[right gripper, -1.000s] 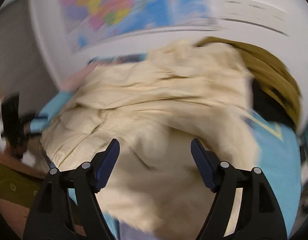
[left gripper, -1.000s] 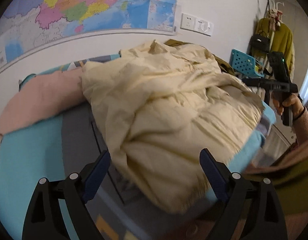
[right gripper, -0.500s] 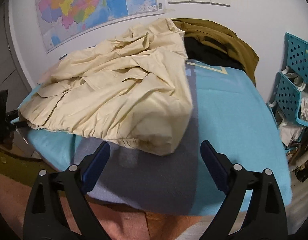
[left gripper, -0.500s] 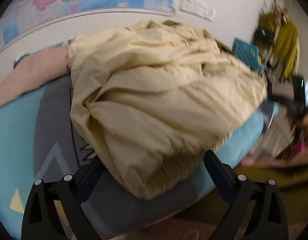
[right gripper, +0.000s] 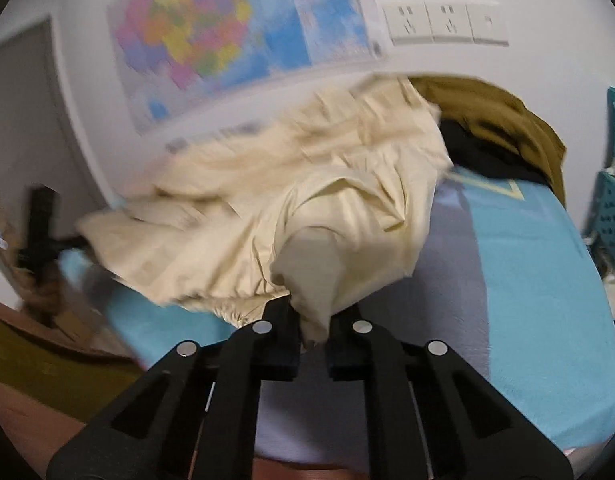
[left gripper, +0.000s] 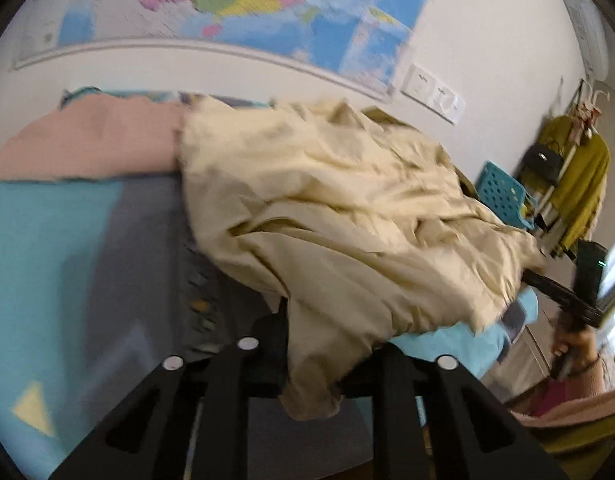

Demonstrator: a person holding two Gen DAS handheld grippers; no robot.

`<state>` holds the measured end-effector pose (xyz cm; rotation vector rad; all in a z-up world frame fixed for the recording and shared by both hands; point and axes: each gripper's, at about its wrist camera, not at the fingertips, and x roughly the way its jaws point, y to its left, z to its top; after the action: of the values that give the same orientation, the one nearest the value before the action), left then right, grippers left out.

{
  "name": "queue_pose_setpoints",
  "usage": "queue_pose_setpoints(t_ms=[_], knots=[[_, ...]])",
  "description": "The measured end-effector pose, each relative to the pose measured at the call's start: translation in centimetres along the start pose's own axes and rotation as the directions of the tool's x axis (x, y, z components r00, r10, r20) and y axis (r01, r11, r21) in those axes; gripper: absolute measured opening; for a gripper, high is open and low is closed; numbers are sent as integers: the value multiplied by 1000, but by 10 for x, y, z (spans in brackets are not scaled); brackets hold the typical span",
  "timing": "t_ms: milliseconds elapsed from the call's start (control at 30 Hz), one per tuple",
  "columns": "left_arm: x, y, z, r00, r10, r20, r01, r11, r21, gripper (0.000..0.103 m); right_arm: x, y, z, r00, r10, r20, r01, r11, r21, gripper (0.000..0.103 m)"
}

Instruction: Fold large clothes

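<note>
Both left tongs (left gripper: 313,364) and right tongs (right gripper: 312,334) clamped on crumpled cream garment (right gripper: 307,208); olive clothes (right gripper: 503,120) behind.

Left wrist view looks forward past its own left gripper (left gripper: 313,354) at frame bottom, very close to the garment (left gripper: 347,216), facing the map (left gripper: 267,4) wall; right gripper (left gripper: 563,300) at right edge. Right wrist view sits equally close behind the right gripper (right gripper: 313,330), same wall, left gripper (right gripper: 41,236) at left edge. Both views share garment (right gripper: 307,208), bed (right gripper: 527,280), map (right gripper: 227,40), sockets (right gripper: 443,20).
</note>
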<state>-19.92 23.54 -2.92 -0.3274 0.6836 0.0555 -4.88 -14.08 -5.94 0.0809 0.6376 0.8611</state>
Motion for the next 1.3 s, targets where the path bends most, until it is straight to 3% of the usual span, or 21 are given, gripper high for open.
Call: queue_pose_setpoints(t_ms=[67, 133, 200, 333, 400, 433, 467, 600, 667, 733, 767, 867, 933, 1067, 1100, 1133, 1200, 1233, 1267, 1300], knots=[[-17, 10, 8, 999, 46, 25, -46, 999, 4, 7, -26, 9, 3, 997, 73, 39, -73, 997, -5, 9], [-29, 20, 12, 996, 80, 30, -81, 997, 12, 7, -36, 12, -2, 992, 125, 32, -125, 992, -3, 8], [-29, 21, 9, 996, 85, 2, -85, 995, 60, 11, -23, 10, -11, 996, 40, -75, -42, 999, -24, 14], [2, 9, -7, 979, 170, -108, -150, 973, 174, 25, 7, -5, -28, 961, -64, -268, 61, 998, -19, 53], [11, 5, -12, 973, 198, -122, -172, 966, 195, 33, 0, -5, -24, 959, -58, -277, 50, 998, -37, 57], [12, 8, -13, 974, 196, -118, -170, 966, 194, 35, -6, -5, -20, 960, -72, -272, 59, 997, -54, 65], [11, 9, -12, 975, 190, -114, -166, 968, 190, 36, -16, -3, -12, 960, -82, -269, 61, 994, -87, 66], [4, 9, -10, 982, 173, -76, -154, 966, 207, 42, -55, 2, 25, 976, -99, -193, 66, 983, -171, 66], [5, 8, -10, 982, 175, -67, -156, 963, 221, 45, -65, -1, 44, 987, -89, -132, 69, 986, -151, 67], [9, 9, -10, 982, 171, -74, -151, 963, 222, 48, -58, 0, 64, 996, -55, -76, 46, 992, -119, 67], [12, 10, -9, 981, 175, -79, -154, 964, 216, 50, -40, 5, 75, 997, 23, -72, -29, 997, -78, 62], [18, 12, -10, 981, 175, -88, -154, 966, 206, 52, 17, 25, 85, 978, 132, -159, -144, 988, -61, 56], [20, 12, -12, 980, 179, -87, -156, 963, 218, 53, 72, 48, 79, 939, 211, -271, -230, 972, -40, 54], [25, 9, -16, 978, 187, -89, -160, 956, 247, 56, 146, 71, 66, 904, 174, -391, -189, 982, 0, 58], [26, 9, -17, 979, 185, -89, -158, 956, 246, 57, 157, 76, 65, 906, 156, -395, -172, 985, -7, 62], [26, 10, -17, 979, 181, -91, -155, 958, 242, 57, 160, 78, 63, 906, 153, -395, -169, 986, -7, 73], [27, 11, -17, 980, 179, -90, -153, 959, 239, 59, 169, 90, 60, 908, 83, -412, -131, 987, -90, 75], [28, 12, -17, 979, 186, -86, -161, 958, 238, 61, 171, 98, 56, 913, -4, -408, -81, 978, -190, 66], [29, 13, -17, 978, 192, -85, -167, 956, 240, 62, 175, 100, 51, 912, -66, -405, -44, 965, -257, 47], [29, 13, -18, 979, 190, -81, -165, 956, 242, 63, 176, 102, 48, 908, -124, -399, -9, 949, -316, 41]])
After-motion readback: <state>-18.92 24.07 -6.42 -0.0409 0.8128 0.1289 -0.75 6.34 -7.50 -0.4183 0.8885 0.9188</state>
